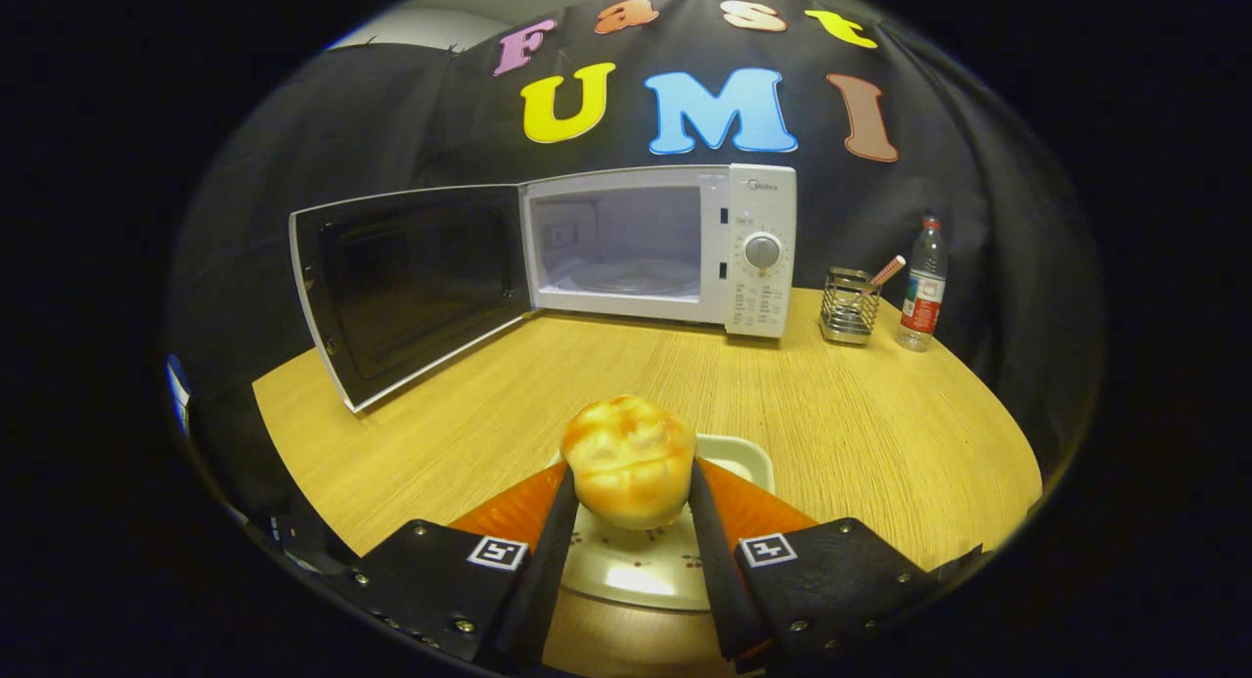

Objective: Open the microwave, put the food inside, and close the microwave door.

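A golden bread bun [629, 461] is pinched between both fingers of my gripper [631, 487], held just above a small white plate [736, 455] on the wooden table. Beyond the fingers, at the back of the table, stands the white microwave [753, 252] with its cavity and glass turntable exposed. Its door [411, 287] is swung wide to the left, nearly edge-on to the table front.
To the right of the microwave stand a wire mesh holder [847, 306] with a utensil and a plastic water bottle [923, 285]. Bare wooden tabletop [831, 424] stretches between the plate and the microwave.
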The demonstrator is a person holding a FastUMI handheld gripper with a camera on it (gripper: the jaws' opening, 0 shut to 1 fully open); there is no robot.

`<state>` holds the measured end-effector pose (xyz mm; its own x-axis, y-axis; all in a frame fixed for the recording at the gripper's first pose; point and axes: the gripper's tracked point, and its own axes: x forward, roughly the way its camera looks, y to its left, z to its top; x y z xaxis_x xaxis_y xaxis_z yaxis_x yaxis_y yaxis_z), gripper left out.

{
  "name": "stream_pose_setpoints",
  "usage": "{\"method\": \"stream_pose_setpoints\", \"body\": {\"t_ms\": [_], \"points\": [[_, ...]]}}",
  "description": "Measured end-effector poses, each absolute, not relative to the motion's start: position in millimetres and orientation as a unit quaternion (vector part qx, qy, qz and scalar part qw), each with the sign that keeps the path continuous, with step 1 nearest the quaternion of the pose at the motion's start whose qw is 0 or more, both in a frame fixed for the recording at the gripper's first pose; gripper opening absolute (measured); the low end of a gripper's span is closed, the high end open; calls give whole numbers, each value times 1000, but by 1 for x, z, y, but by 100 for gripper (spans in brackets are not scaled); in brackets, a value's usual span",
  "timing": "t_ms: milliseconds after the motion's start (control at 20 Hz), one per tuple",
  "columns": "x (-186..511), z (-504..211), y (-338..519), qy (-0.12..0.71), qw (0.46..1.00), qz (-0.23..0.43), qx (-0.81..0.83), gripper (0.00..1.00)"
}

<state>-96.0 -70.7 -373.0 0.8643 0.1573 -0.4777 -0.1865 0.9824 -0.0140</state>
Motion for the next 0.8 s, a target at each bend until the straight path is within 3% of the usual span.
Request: {"method": "stream_pose_setpoints", "body": {"t_ms": [500, 800], "points": [[21, -322, -20, 223, 968, 113, 27, 64], [95, -330, -7, 225, 970, 87, 15, 64]]}}
